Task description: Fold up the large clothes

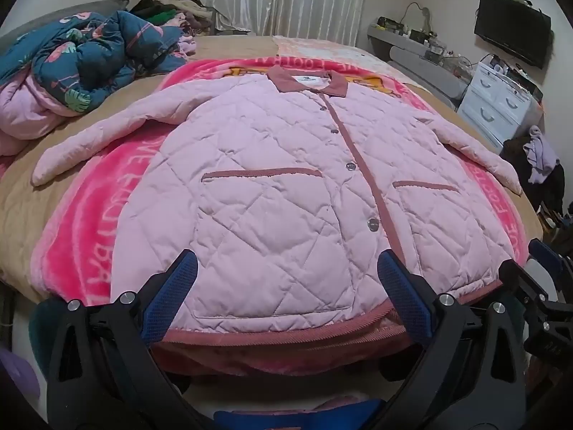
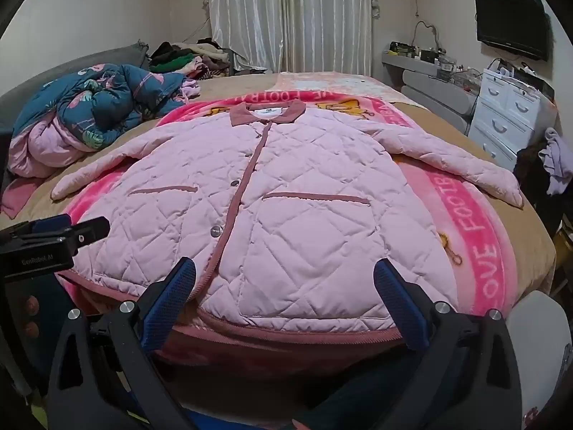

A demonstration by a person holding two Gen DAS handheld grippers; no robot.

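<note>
A pink quilted jacket (image 1: 272, 186) lies flat, front up and buttoned, on a pink blanket (image 1: 82, 243) on the bed; its sleeves spread out to both sides and its dark pink collar points away. It also shows in the right wrist view (image 2: 286, 208). My left gripper (image 1: 286, 265) is open and empty, just above the left part of the jacket's hem. My right gripper (image 2: 284, 272) is open and empty, above the right part of the hem. The right gripper's body shows at the right edge of the left wrist view (image 1: 537, 286).
A crumpled blue floral quilt (image 1: 78, 57) lies at the bed's far left, with a pile of clothes (image 1: 168, 10) behind it. A white drawer unit (image 1: 497, 96), a wall TV (image 1: 512, 28) and a cluttered shelf stand right of the bed. Curtains hang behind.
</note>
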